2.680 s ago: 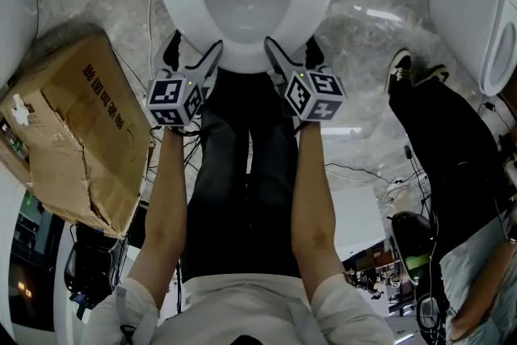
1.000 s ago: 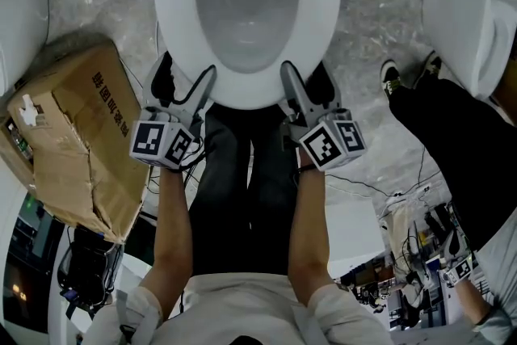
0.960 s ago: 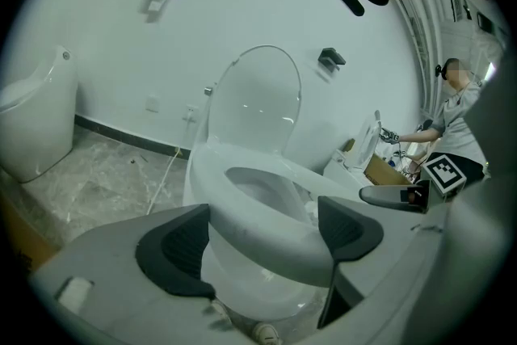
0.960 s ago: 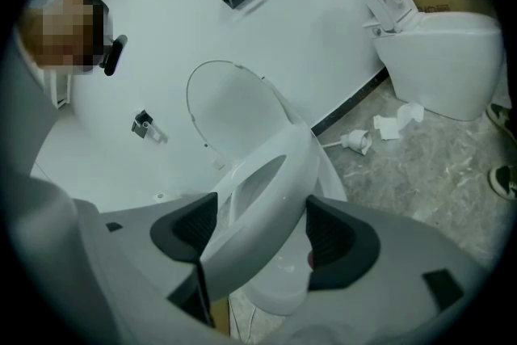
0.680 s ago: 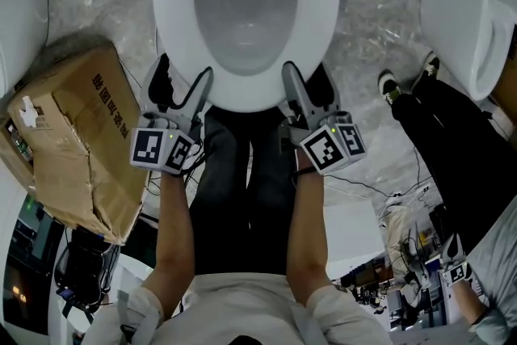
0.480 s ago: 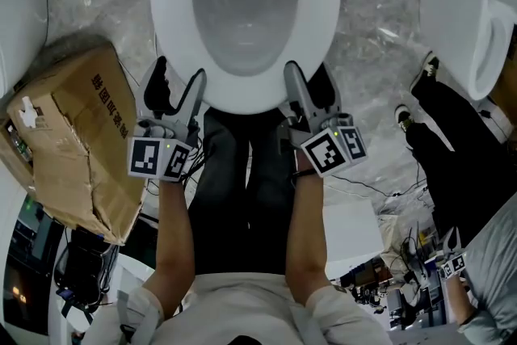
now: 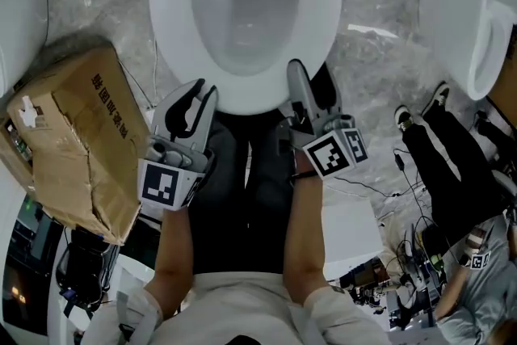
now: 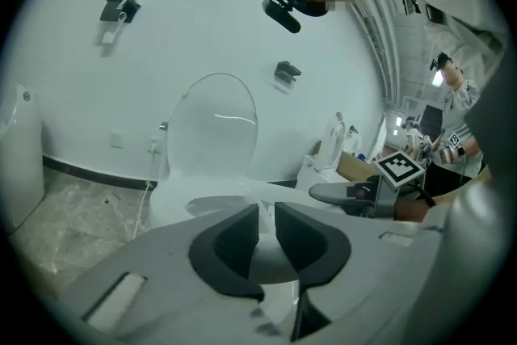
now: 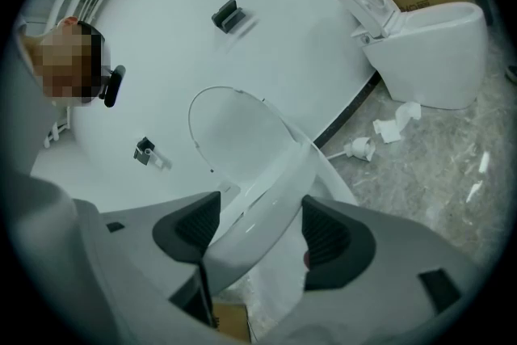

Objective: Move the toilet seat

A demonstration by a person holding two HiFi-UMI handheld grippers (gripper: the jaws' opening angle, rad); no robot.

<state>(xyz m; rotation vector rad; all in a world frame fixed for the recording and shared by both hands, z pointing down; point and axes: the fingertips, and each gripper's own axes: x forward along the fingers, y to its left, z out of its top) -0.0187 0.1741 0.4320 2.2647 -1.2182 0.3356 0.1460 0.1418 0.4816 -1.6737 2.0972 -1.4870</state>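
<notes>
The right gripper (image 7: pixel 297 81) is doing the work here. Its jaws have just been closing a touch and now grip the near-right rim of the toilet seat (image 7: pixel 321 12), with one jaw showing on top and the other presumably underneath. That's a sensible bite for hinging the seat up, I'd say, because the near edge gives the most leverage against the hinge at the far end. In the right gripper view the white rim runs slantwise right between the pads. The left gripper (image 7: pixel 202 93) is another story. Its jaws have just been closing as well, down to a thin slit, and nothing is pinched in there. Its own view shows only white porcelain through the gap, and the tips sit just off the near-left rim. That could be a missed bite, or it may be leaving the lift to the right. The seat lies on the bowl (image 7: pixel 218 28), or barely off it; I can't tell which. The lid (image 8: pixel 214 125) already stands upright at the far end, leaving the seat room to swing. A cardboard box (image 7: pixel 73 133) sits on the floor to the left, well apart from all this.
</notes>
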